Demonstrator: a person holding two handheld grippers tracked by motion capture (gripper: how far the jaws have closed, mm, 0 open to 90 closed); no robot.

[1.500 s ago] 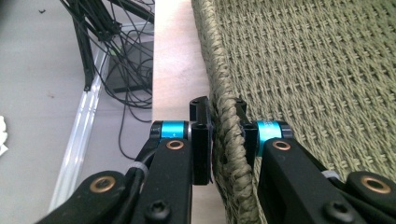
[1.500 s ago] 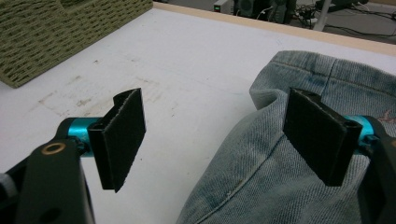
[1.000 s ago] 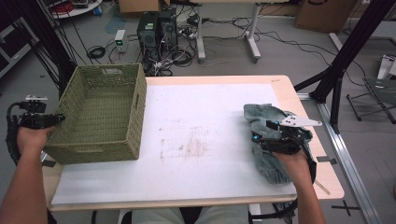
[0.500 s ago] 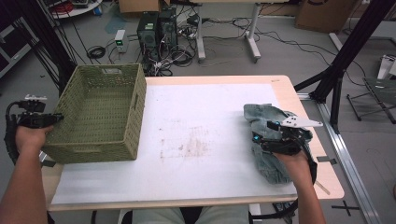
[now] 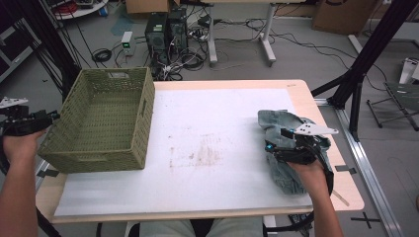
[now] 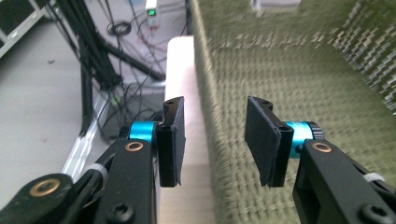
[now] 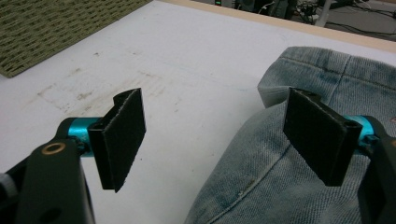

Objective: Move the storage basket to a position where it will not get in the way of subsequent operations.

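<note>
Left forearm comes up the left edge of the high view, hand wrapped round the left gripper (image 5: 47, 117), held level and pointing right. Its jaws have just been opening and stand partly apart, nothing between the pads. Over on the right, the right gripper (image 5: 269, 146) points left, jaws spread wide, hand gripping it from behind.

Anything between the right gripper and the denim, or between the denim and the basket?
Nothing visible. The right gripper hangs open just over the denim garment, with no object between pads and cloth. From the garment to the green woven basket the white tabletop is bare apart from stains. The basket's near wall would have to be cleared.
</note>
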